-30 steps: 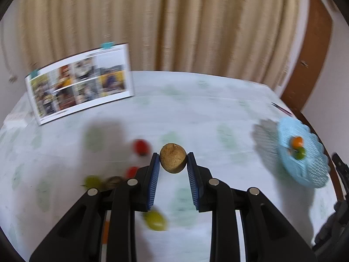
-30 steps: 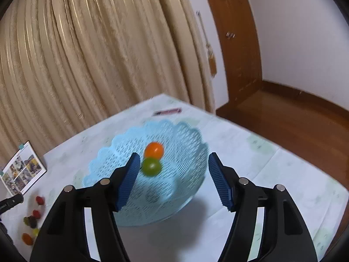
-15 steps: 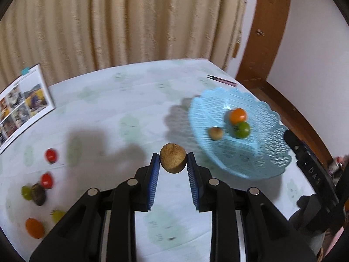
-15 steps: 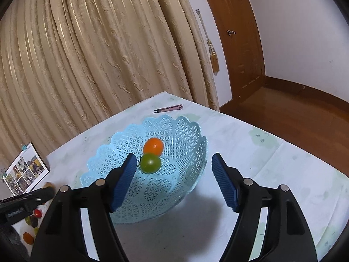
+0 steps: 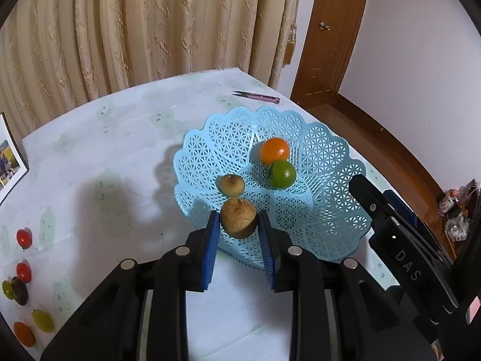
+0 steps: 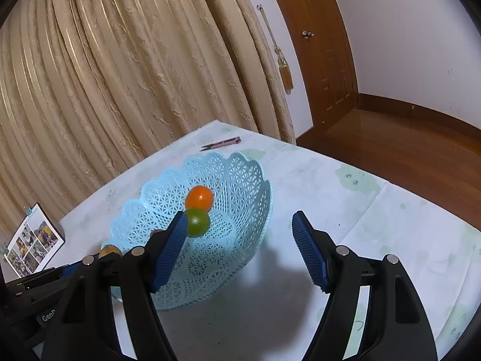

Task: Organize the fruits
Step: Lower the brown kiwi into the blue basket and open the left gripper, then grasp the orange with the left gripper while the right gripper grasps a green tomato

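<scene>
I am holding a brown fruit over the near rim of the blue basket.

The left gripper (image 5: 239, 234) is pinching the brown fruit (image 5: 238, 222) between its blue pads, hovering at the near edge of the basket (image 5: 318, 228), where a second brown fruit (image 5: 231, 184), an orange fruit (image 5: 274, 151) and a green fruit (image 5: 282, 173) are lying. My right gripper (image 6: 237, 240) is waiting just beside the basket, jaws spread with nothing between them, having just been opening wider. More small fruits (image 5: 24, 238) are sitting on the table (image 5: 120, 156), well apart to the left.
</scene>
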{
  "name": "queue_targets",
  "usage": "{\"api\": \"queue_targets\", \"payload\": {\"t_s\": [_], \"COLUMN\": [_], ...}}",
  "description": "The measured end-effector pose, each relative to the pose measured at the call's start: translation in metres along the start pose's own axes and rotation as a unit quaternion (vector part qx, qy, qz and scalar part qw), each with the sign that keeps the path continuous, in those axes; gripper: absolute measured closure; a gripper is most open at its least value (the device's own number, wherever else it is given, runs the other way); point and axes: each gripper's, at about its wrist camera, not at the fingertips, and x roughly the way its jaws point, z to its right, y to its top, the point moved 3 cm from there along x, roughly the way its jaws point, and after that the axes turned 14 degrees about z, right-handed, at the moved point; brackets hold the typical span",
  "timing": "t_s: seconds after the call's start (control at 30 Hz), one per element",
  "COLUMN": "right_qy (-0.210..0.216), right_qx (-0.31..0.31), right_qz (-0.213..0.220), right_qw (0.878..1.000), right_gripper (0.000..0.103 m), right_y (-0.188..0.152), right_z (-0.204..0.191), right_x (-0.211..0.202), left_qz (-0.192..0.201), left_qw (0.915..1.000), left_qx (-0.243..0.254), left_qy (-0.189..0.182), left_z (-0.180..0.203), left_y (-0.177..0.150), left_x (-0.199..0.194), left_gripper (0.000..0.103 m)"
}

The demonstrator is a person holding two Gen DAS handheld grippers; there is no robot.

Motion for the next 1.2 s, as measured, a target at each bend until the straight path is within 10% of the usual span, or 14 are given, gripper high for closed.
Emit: {"api": "queue_targets", "payload": {"t_s": [0.07,0.23,0.87,1.2], "right_qy": [-0.001,-0.002,0.008,0.01], "right_qx": [-0.002,-0.001,-0.011,-0.042], "right_qz": [0.003,0.007,0.032,0.027], "right_qw": [1.0,1.0,0.999,0.999], "right_gripper": [0.029,0.021,0.021,0.021], "right_y": [0.001,0.001,0.005,0.0], "right_z": [0.0,0.0,-0.005,-0.016], "right_x": [-0.001,-0.003,-0.014,-0.013], "left_qz": [0.001,0.035,0.123,0.123], "left_qw": [1.0,0.9993,0.9897,0.9828], "left_qx": [-0.003,-0.005,-0.068,-0.089], "left_qy": [0.0,0.007,0.027,0.105], "left_z": [-0.003,-0.008,-0.086,-0.149], "left_y": [-0.001,0.001,0.004,-0.011], "left_x": [0.0,-0.012,-0.081,-0.12], "left_gripper": [0.072,0.018,0.011,0.011]}}
